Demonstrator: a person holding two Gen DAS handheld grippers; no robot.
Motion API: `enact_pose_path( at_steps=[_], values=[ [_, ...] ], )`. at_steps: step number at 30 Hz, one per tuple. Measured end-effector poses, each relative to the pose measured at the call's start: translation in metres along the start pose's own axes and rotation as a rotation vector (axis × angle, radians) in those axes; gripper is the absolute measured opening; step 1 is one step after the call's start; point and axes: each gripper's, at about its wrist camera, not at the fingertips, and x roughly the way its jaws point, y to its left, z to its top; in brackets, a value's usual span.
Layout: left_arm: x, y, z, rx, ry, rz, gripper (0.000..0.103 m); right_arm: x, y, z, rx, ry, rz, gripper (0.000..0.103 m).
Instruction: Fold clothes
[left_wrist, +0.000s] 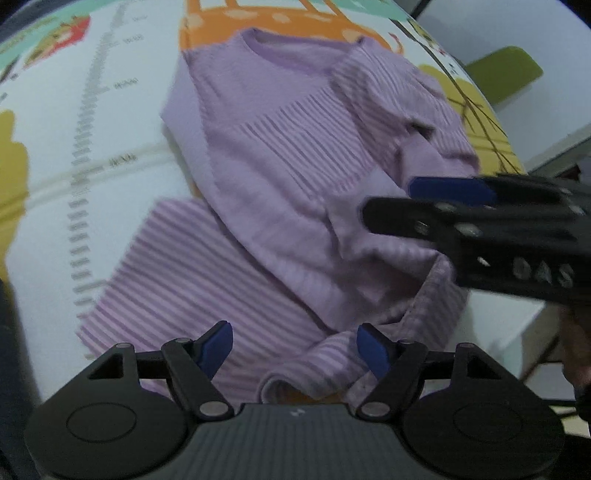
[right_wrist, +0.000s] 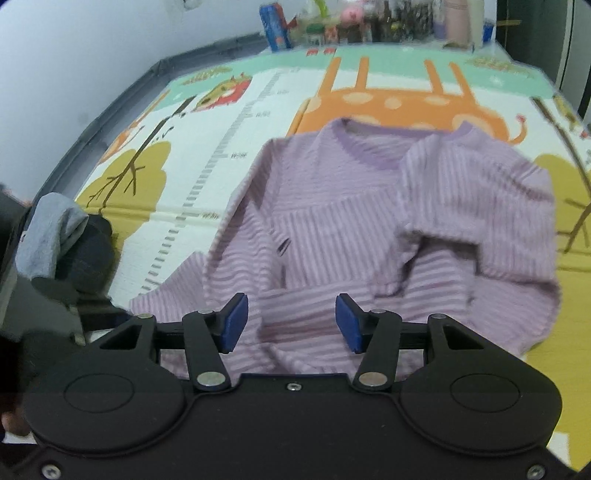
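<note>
The lilac ribbed sweater (right_wrist: 332, 221) lies partly folded on the play mat (right_wrist: 229, 140) below its orange animal print, soft, light and floppy, best pinched at the hem, while left gripper (left_wrist: 294, 350) and right gripper (right_wrist: 291, 321) hover with jaws apart, empty.

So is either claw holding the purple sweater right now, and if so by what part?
Neither. The left claw and the right claw both stand open above the purple striped sweater, with no fabric pinched between their pads.
</note>
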Motion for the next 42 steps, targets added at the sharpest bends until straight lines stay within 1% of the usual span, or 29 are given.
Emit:
enact_pose_path(
  at_steps=[3,9,12,15,18,22,26,30,36,39,42],
  values=[
    [0.003,-0.004,-0.009,0.010,0.025,-0.020,0.077,0.006,0.001,-0.003,0.008,0.037,0.019,0.050],
    [0.011,-0.014,-0.025,0.062,0.073,-0.047,0.077,0.006,-0.004,-0.026,0.008,0.118,0.007,0.050],
    [0.019,-0.018,-0.030,0.086,0.113,-0.051,0.077,0.001,-0.005,-0.043,-0.027,0.159,-0.011,0.050],
    [0.023,-0.023,-0.034,0.114,0.134,-0.044,0.077,-0.005,-0.008,-0.061,-0.046,0.199,-0.022,0.050],
    [0.023,-0.024,-0.033,0.119,0.133,-0.049,0.077,-0.013,-0.015,-0.076,-0.044,0.227,-0.033,0.050],
    [0.021,-0.023,-0.026,0.121,0.120,-0.050,0.077,-0.019,-0.026,-0.092,-0.046,0.268,-0.076,0.050],
    [0.016,-0.022,-0.013,0.119,0.089,-0.028,0.077,-0.019,-0.041,-0.102,-0.018,0.300,-0.125,0.049],
    [0.012,-0.014,-0.005,0.109,0.068,-0.004,0.077,-0.025,-0.052,-0.111,0.033,0.291,-0.144,0.049],
    [0.017,-0.005,0.007,0.114,0.044,0.082,0.077,-0.033,-0.063,-0.116,0.128,0.248,-0.136,0.050],
    [0.018,0.008,0.011,0.087,0.031,0.121,0.077,-0.031,-0.065,-0.119,0.161,0.248,-0.165,0.050],
    [0.022,0.023,0.016,0.045,0.035,0.123,0.077,-0.031,-0.070,-0.121,0.198,0.242,-0.170,0.050]
  ],
)
